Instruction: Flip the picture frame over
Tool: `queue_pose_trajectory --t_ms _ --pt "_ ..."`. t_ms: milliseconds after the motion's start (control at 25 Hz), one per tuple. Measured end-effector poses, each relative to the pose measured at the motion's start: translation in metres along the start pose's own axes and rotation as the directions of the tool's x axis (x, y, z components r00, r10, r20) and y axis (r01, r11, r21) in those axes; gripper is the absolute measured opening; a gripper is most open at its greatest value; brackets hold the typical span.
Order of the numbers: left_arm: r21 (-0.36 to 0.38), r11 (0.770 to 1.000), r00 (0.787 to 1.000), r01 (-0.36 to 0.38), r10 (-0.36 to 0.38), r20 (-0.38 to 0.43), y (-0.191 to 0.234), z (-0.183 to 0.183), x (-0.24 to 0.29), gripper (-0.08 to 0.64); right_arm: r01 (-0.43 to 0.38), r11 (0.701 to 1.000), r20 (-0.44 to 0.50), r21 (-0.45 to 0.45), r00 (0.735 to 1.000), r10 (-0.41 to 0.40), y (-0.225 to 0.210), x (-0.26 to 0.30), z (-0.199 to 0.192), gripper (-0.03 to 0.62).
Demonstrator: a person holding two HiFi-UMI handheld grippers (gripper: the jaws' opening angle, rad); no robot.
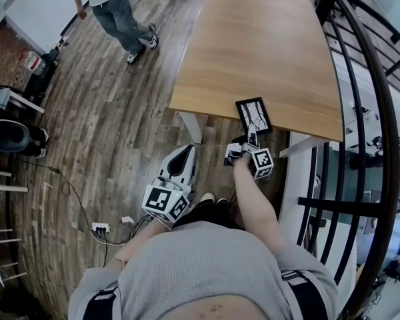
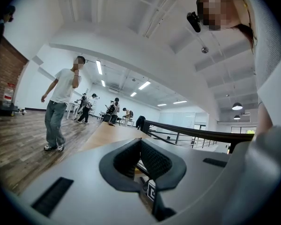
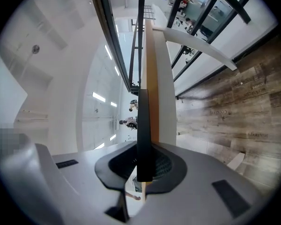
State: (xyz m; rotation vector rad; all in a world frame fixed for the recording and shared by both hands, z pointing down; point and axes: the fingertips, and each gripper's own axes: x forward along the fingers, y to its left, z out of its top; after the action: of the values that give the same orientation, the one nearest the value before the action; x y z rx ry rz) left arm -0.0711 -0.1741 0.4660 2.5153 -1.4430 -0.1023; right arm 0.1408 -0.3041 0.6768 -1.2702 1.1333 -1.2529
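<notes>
- Picture frame [image 1: 253, 115] is found lying at the near edge of the wooden table [image 1: 253, 45], lower centre of the head view, with the picture side up. The flip is judged not yet made.
- Right gripper [image 1: 252, 140] is clamped on the frame's near border. In the right gripper view the frame is seen edge-on as a dark strip pinched between the pads. An edge grip is judged chosen so the frame can be pivoted over.
- Left gripper [image 1: 186, 152] is held off the table at lower left, jaws closed on nothing. It is judged parked clear of the turn.
</notes>
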Motion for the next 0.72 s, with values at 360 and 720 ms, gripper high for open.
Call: queue_pose_trajectory --t_ms 360,720 --pt "0.006 1.000 1.000 0.001 -0.001 -0.009 -0.001 -0.002 -0.001 0.006 0.045 0.997 -0.038 -0.066 0.998 -0.047 -0.002 0.008 -0.001 0.054" --pt "0.007 1.000 1.000 0.011 -0.011 -0.017 -0.002 -0.004 0.001 0.006 0.026 0.976 -0.197 -0.214 0.978 -0.070 0.013 0.024 -0.014 0.158"
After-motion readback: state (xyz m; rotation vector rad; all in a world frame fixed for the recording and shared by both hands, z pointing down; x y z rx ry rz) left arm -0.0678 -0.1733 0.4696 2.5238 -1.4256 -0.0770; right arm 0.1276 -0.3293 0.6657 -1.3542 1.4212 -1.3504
